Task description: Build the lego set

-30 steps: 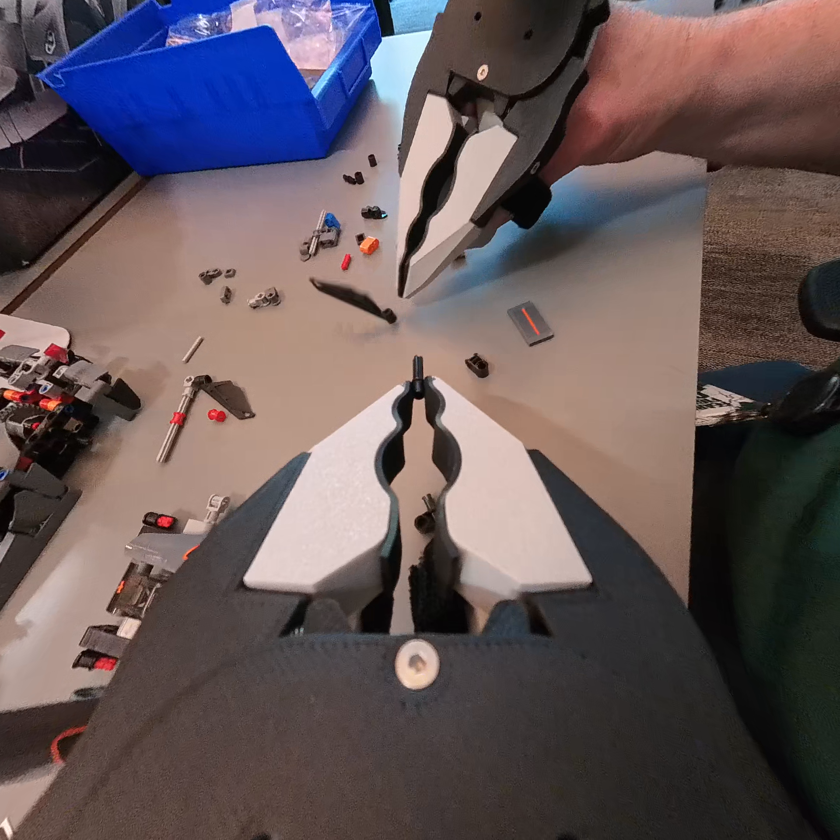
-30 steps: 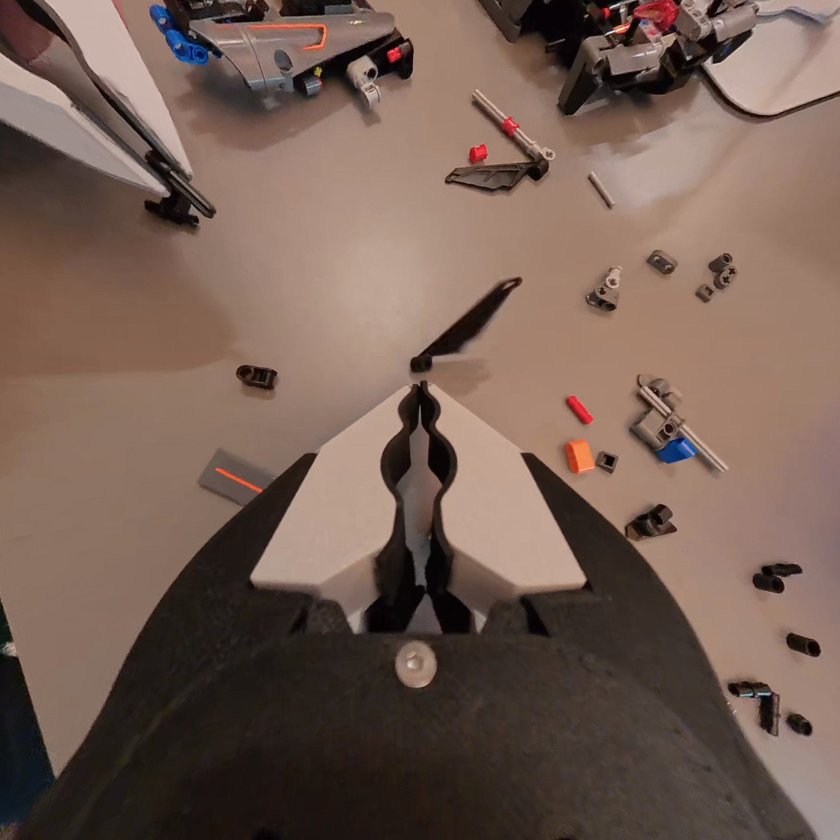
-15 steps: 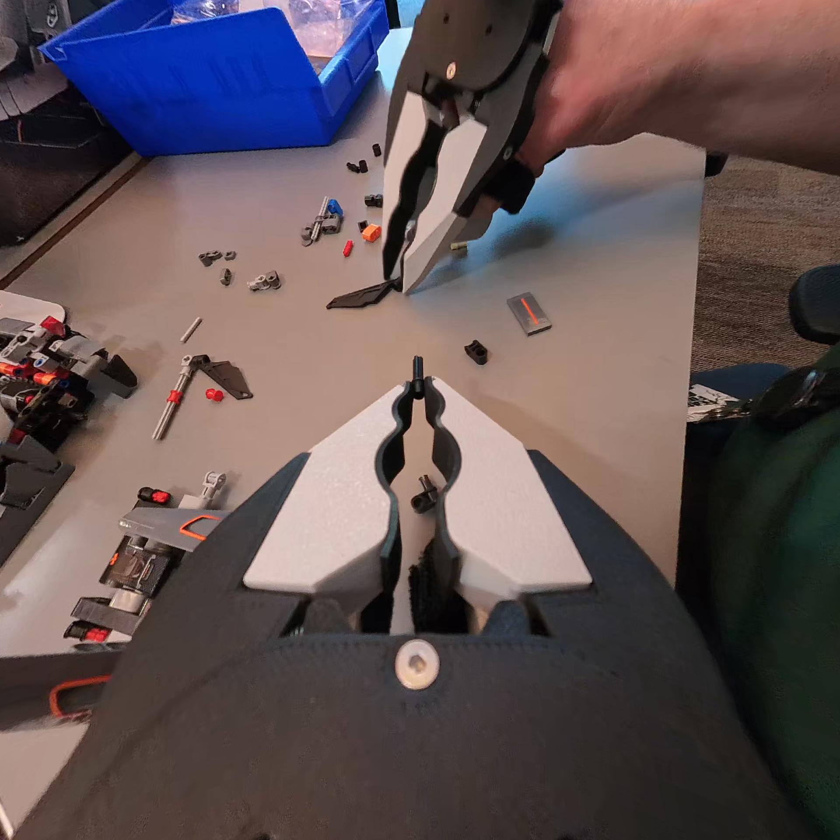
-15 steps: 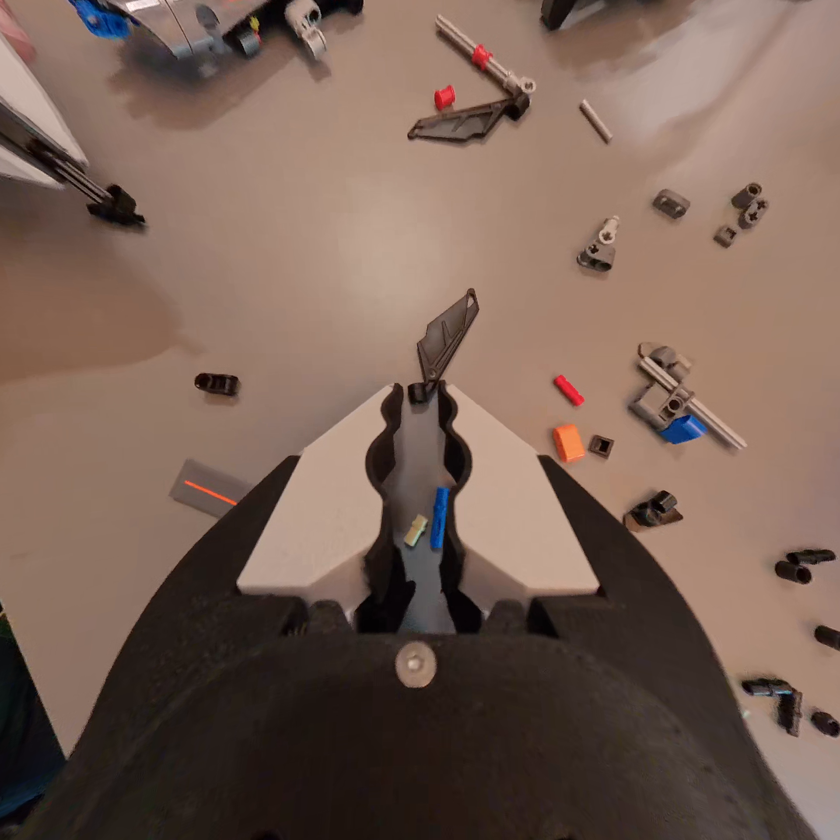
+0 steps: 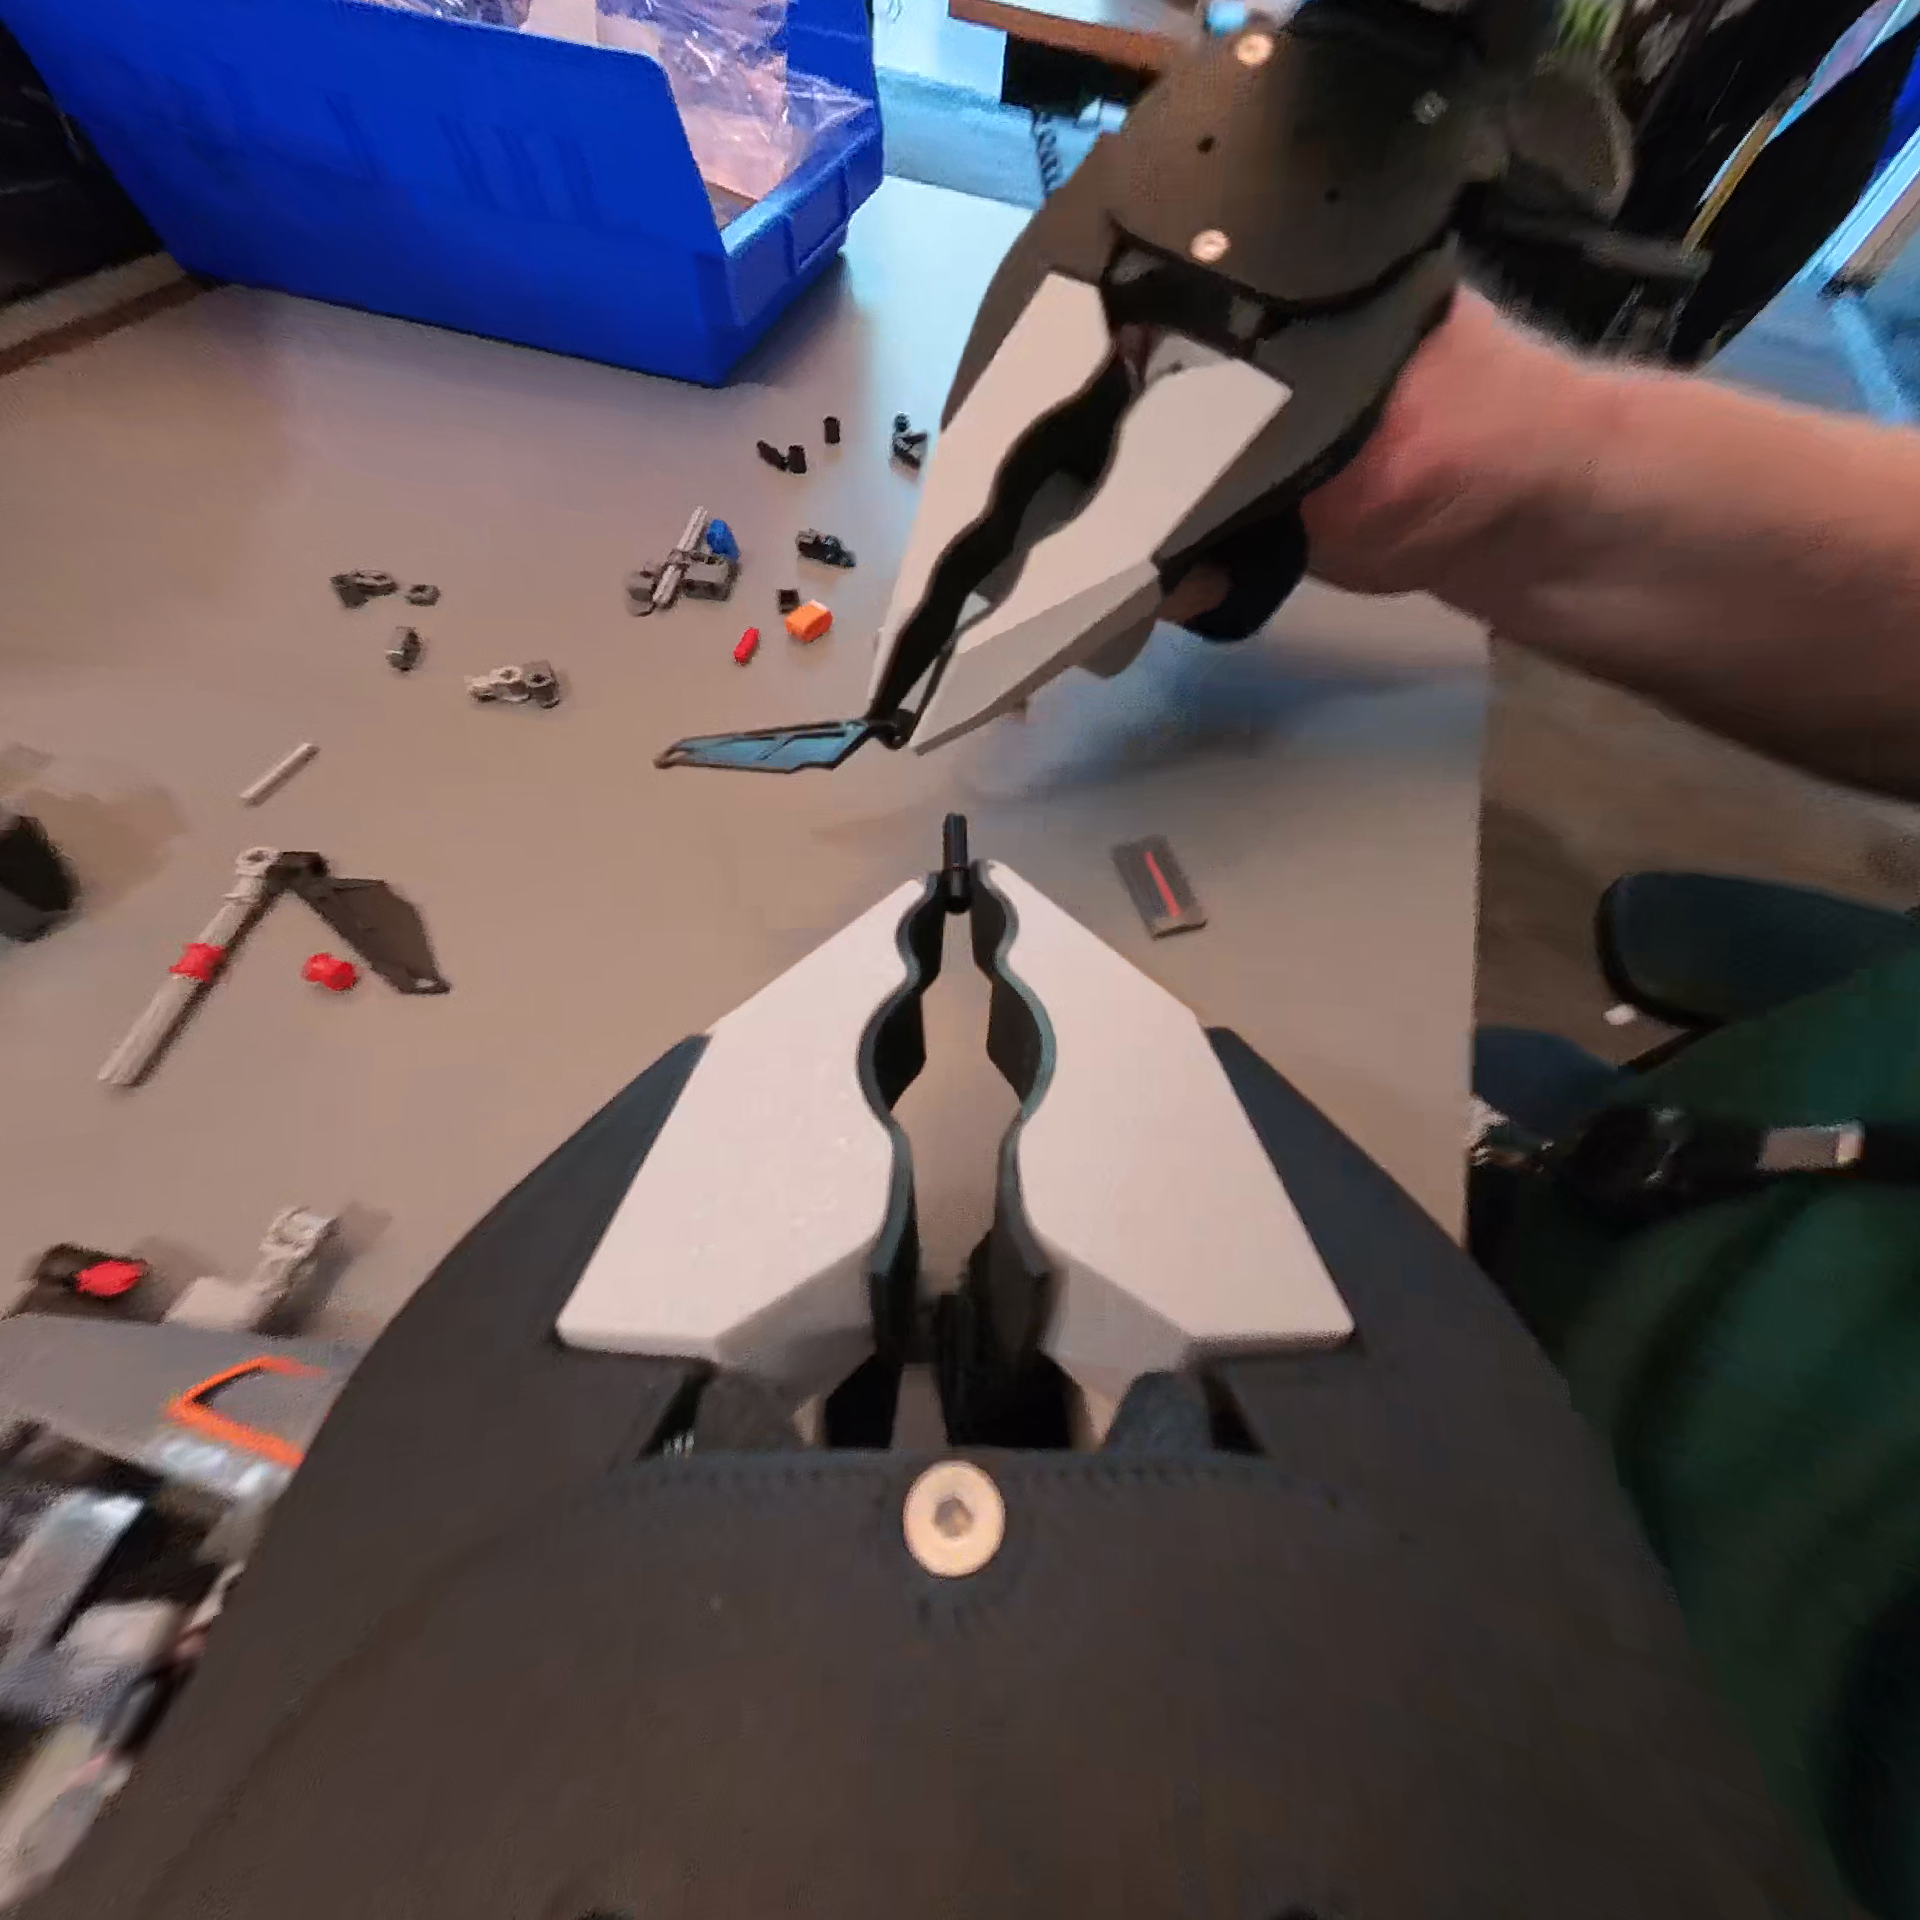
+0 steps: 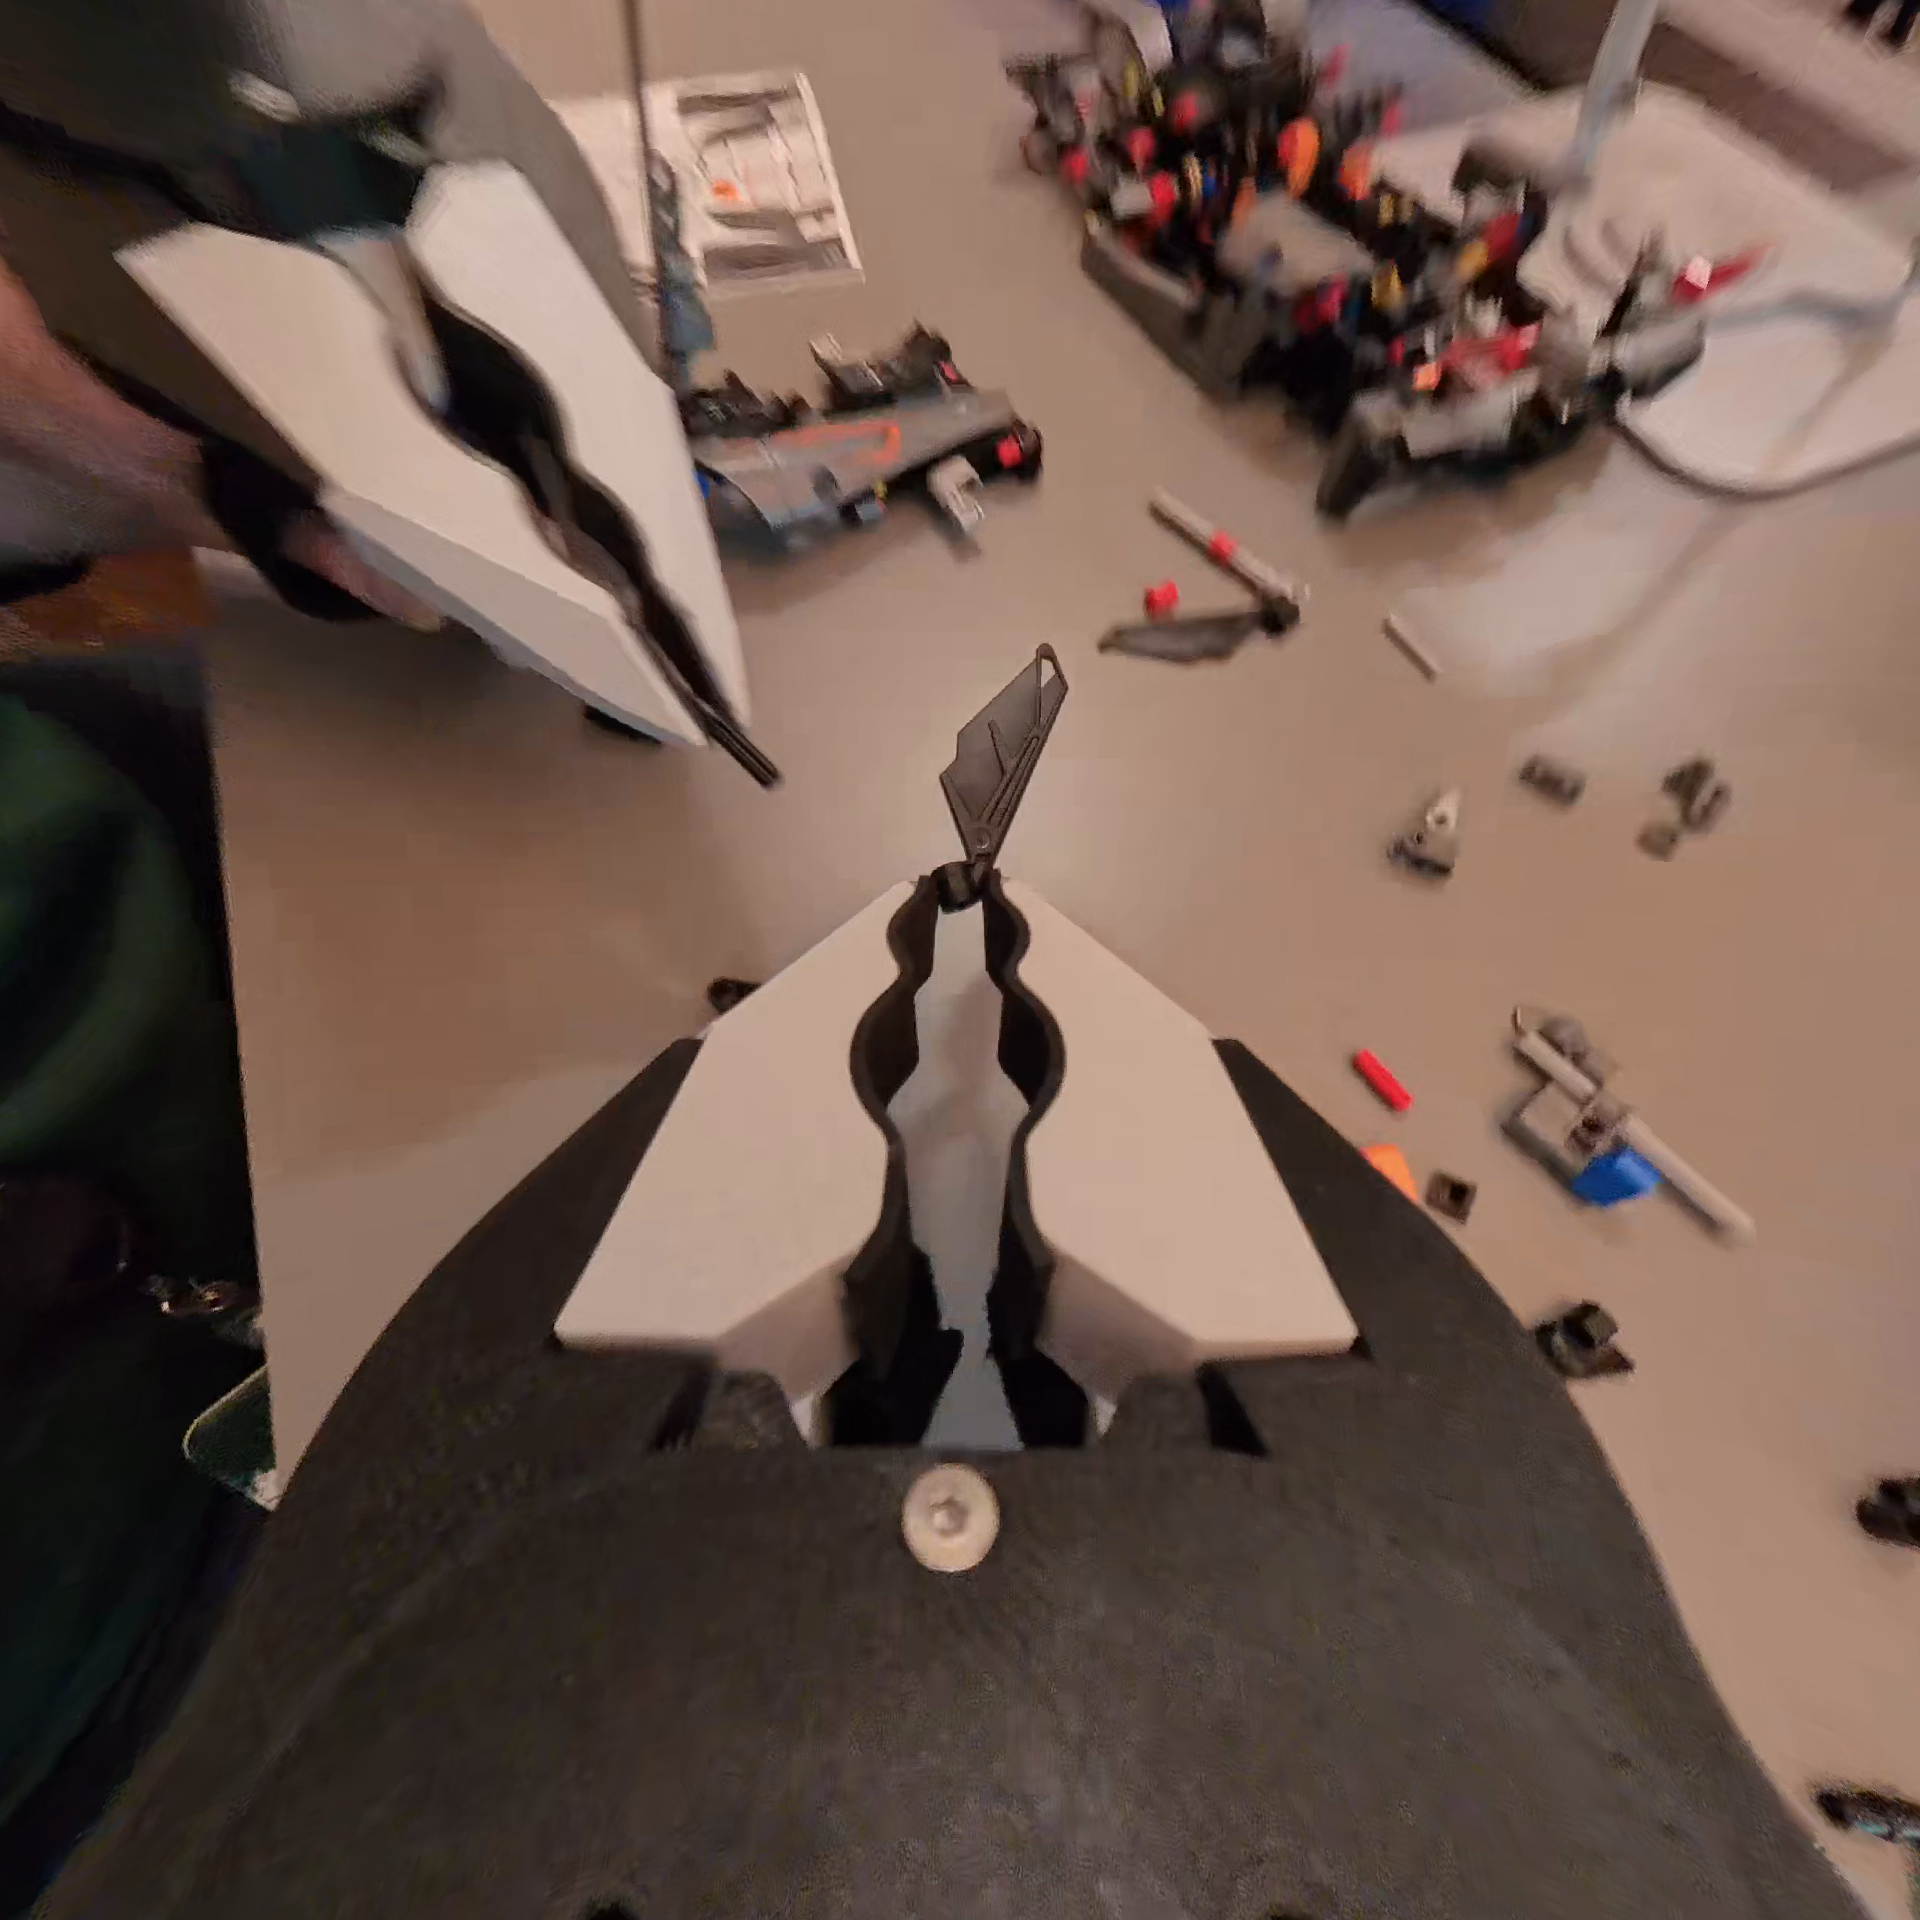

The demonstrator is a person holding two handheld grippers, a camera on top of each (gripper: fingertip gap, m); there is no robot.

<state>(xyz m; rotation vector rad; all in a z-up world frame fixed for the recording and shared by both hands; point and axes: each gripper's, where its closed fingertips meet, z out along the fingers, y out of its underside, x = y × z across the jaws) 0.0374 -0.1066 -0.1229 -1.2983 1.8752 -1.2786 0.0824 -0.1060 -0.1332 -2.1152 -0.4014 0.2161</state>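
My left gripper (image 5: 954, 896) is shut on a small black pin (image 5: 953, 844) that sticks out past its tips, held above the grey table (image 5: 520, 831). My right gripper (image 6: 964, 885) is shut on the end of a black blade-shaped piece (image 6: 1006, 746) and holds it off the table. In the left wrist view the right gripper (image 5: 902, 729) holds the blade piece (image 5: 764, 746) pointing left, just beyond the pin. In the right wrist view the left gripper (image 6: 732, 732) with its pin (image 6: 750, 762) is at upper left, close to the blade.
A blue bin (image 5: 447, 166) stands at the table's far left. Loose small pieces lie scattered: an orange piece (image 5: 808, 620), a red pin (image 5: 745, 644), a grey axle with a black blade (image 5: 260, 925), a dark tile (image 5: 1158, 886). Part-built models (image 6: 1382, 301) (image 6: 852, 447) and an instruction sheet (image 6: 758, 182) sit beyond. The tips of one gripper are about 5 centimetres away from the tips of the other. Left tips and right tips are each some 9 centimetres from the dark tile (image 5: 1158, 886).
My right gripper opened over the black blade piece on the table, shut on its end and lifted it. My left gripper kept the pin and moved closer to the right.
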